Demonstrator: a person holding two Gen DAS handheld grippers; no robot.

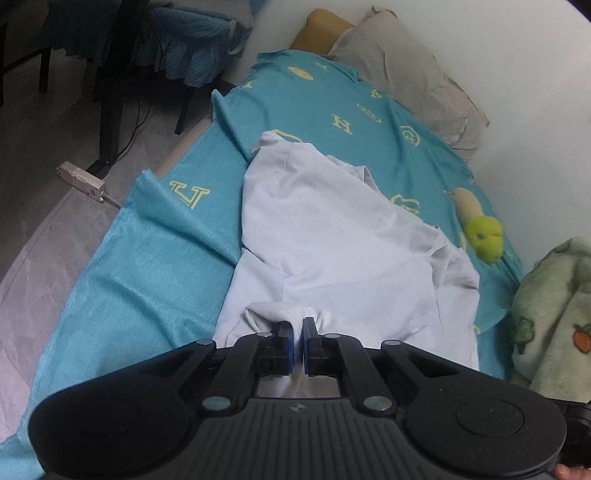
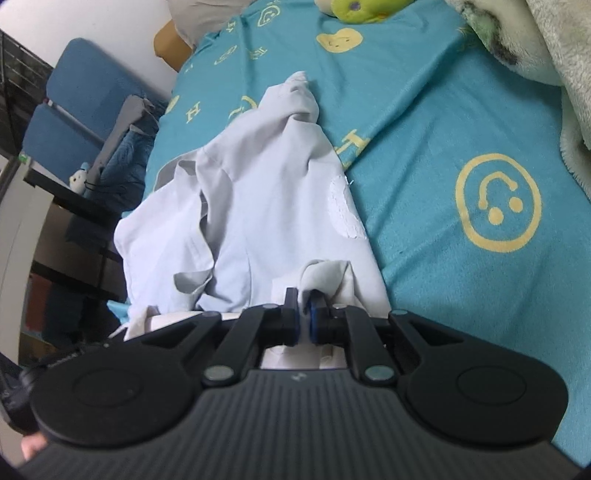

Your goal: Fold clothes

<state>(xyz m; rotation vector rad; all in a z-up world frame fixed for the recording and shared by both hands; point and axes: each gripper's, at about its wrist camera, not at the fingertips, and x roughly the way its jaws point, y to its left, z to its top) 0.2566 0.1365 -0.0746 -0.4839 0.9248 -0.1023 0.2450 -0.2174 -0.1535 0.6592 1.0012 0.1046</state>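
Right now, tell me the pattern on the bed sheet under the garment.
Teal bed sheet with pale yellow smiley faces and letters, clearest in the right wrist view.

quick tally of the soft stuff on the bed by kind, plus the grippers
pale shirt: 1
pillows: 2, grey pillow and mustard pillow
green plush toy: 1
fleece blanket: 1
teal sheet: 1
grippers: 2, left gripper and right gripper, each pinching the shirt
total: 8

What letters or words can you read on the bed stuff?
"H": yellow letter printed on the turquoise bed sheet.
"T": yellow letter on the sheet's folded edge.
Other yellow prints, up by the pillows, are too blurred to read.
The pale lilac shirt shows no writing.
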